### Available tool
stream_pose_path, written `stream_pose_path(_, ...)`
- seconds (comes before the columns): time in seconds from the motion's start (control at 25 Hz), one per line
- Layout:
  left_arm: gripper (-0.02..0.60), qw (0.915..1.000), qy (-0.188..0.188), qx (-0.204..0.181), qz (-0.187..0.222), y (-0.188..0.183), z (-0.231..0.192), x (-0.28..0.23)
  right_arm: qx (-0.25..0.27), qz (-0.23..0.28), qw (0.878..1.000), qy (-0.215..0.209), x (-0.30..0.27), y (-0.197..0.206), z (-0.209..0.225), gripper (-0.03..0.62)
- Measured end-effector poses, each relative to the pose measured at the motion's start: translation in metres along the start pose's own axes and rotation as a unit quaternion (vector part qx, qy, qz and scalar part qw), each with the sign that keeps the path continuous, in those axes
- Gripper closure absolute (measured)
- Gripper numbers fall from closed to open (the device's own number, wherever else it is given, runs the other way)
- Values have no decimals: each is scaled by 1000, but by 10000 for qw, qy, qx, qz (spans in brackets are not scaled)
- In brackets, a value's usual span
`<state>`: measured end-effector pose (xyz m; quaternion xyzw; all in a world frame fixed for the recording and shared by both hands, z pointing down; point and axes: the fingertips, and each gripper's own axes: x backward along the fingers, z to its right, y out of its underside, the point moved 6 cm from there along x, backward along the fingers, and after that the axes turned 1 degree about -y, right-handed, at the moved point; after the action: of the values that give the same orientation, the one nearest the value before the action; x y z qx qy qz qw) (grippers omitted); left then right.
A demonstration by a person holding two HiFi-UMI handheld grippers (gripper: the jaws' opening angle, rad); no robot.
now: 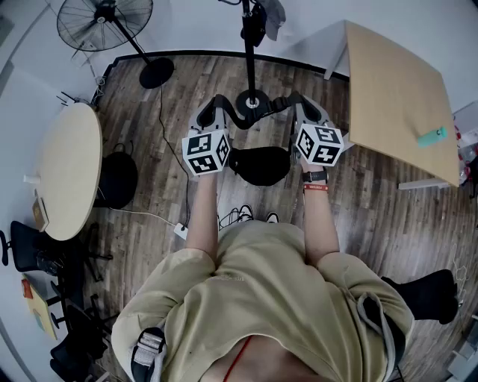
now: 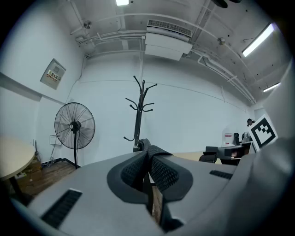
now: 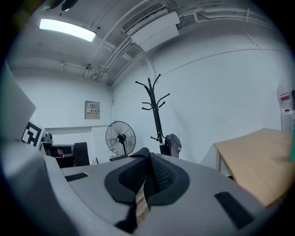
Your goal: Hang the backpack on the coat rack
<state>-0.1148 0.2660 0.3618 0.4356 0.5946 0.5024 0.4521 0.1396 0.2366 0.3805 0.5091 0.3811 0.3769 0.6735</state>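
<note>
Forearms (image 1: pixel 200 216): two, stretched forward side by side. Left gripper (image 1: pixel 212 110) and right gripper (image 1: pixel 308 108) each pinched shut on black backpack strap (image 1: pixel 240 118) looping between them. One black fabric backpack (image 1: pixel 258 166) hangs under them. Bare wooden floor (image 1: pixel 187 89) ahead to one black coat rack (image 1: pixel 251 52). Beige square counter (image 1: pixel 396 89) edge near right gripper. One black pedestal fan (image 1: pixel 104 15) far left.

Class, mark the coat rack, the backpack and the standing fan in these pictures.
coat rack (image 2: pixel 138 117): left gripper view, on its upright pole.
backpack (image 1: pixel 259 166): head view, on its black body.
standing fan (image 2: pixel 74 125): left gripper view, on its hub.
</note>
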Motion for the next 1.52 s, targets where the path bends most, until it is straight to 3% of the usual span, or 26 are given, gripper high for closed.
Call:
stream_pose_path(0.72,557,9999,-147,40,-45,28,70,27,-361,3,9988,-337,52,27,41,576)
stream_pose_path(0.92,557,9996,-222,167,-75,39,60,23,-278,-110,9980,-559,41,36,34,576)
stream_pose_path(1.24,557,9999,-36,105,-64,50,44,-39,-210,-212,9988,-393,-13,47,57,576)
stream_pose_path(1.52,557,9994,47,318,-112,44,12,-122,-194,-384,9983,-388,-94,33,63,576)
